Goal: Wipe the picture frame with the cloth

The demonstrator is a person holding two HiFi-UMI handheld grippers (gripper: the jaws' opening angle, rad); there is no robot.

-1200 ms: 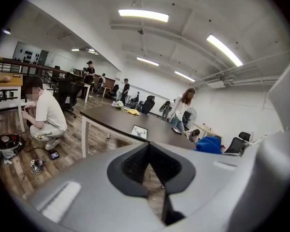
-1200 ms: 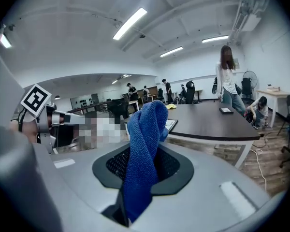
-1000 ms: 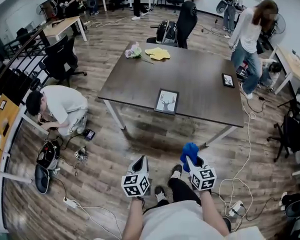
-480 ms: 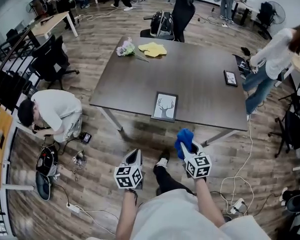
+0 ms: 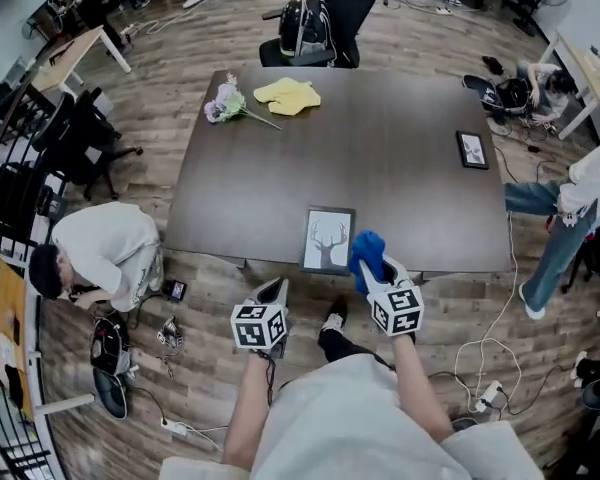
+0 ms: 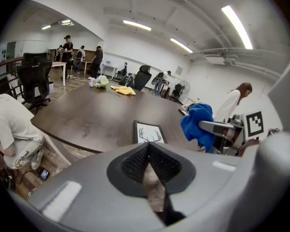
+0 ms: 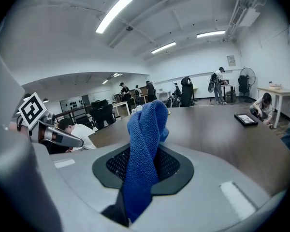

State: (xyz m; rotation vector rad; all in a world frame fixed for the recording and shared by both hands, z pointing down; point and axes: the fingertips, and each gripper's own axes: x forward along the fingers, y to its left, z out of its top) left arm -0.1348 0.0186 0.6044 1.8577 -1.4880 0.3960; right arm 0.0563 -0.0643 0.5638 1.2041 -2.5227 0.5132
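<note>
A black picture frame [image 5: 329, 239] with a deer drawing lies flat near the front edge of the dark table [image 5: 400, 138]. My right gripper [image 5: 372, 266] is shut on a blue cloth [image 5: 366, 251], which hangs just over the table's front edge, right of the frame. In the right gripper view the cloth [image 7: 145, 139] stands up out of the shut jaws. My left gripper [image 5: 276, 288] is shut and empty, held short of the table edge, left of the frame. From the left gripper view the frame [image 6: 149, 132] lies straight ahead beyond the shut jaws, with the cloth [image 6: 197, 123] to its right.
A yellow cloth [image 5: 287, 94] and a bunch of flowers [image 5: 227, 103] lie at the table's far side, a second small frame [image 5: 472, 149] at its right. A person [image 5: 95, 253] crouches on the floor left of the table. Another person [image 5: 580, 203] stands at the right. Cables run over the floor.
Both grippers have moved forward to the table's front edge, the blue cloth still held in the right one. The person at the right has shifted toward the picture's right edge.
</note>
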